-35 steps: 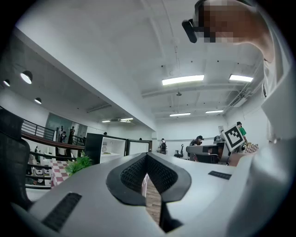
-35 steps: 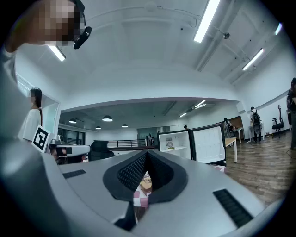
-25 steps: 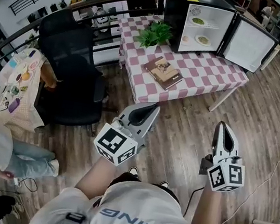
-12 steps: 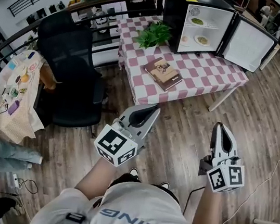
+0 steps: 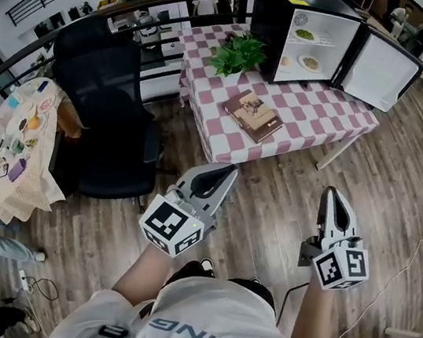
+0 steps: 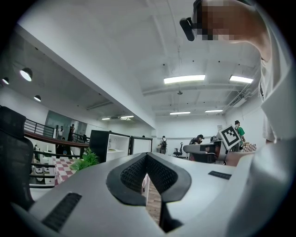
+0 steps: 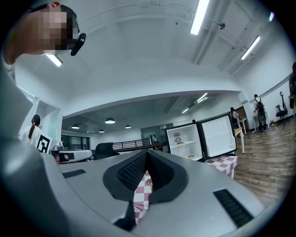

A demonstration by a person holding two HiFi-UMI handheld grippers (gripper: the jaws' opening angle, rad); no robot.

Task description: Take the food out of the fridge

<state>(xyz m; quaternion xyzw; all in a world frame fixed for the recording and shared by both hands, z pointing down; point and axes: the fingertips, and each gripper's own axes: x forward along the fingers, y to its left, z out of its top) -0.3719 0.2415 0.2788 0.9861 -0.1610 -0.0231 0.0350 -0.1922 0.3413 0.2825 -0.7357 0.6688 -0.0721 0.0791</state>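
far off, on a table (image 5: pixel 316 113) with a pink and white checked cloth: a small black fridge (image 5: pixel 268 22), door (image 5: pixel 387 66) wide open to the right. inside, an upper plate (image 5: pixel 304 34) of food on the top shelf, and a lower plate (image 5: pixel 309 62) of food on the shelf below. left of the fridge, a green plant (image 5: pixel 238 53). nearer, a book (image 5: pixel 253 115) flat on the cloth. near, low over the wood floor (image 5: pixel 269 205), both claws, well apart from the table. left claw (image 5: pixel 228 173) closed, tips together, nothing in it. right claw (image 5: pixel 333 195) closed too, and empty. black chair (image 5: pixel 113 109) off to the left.
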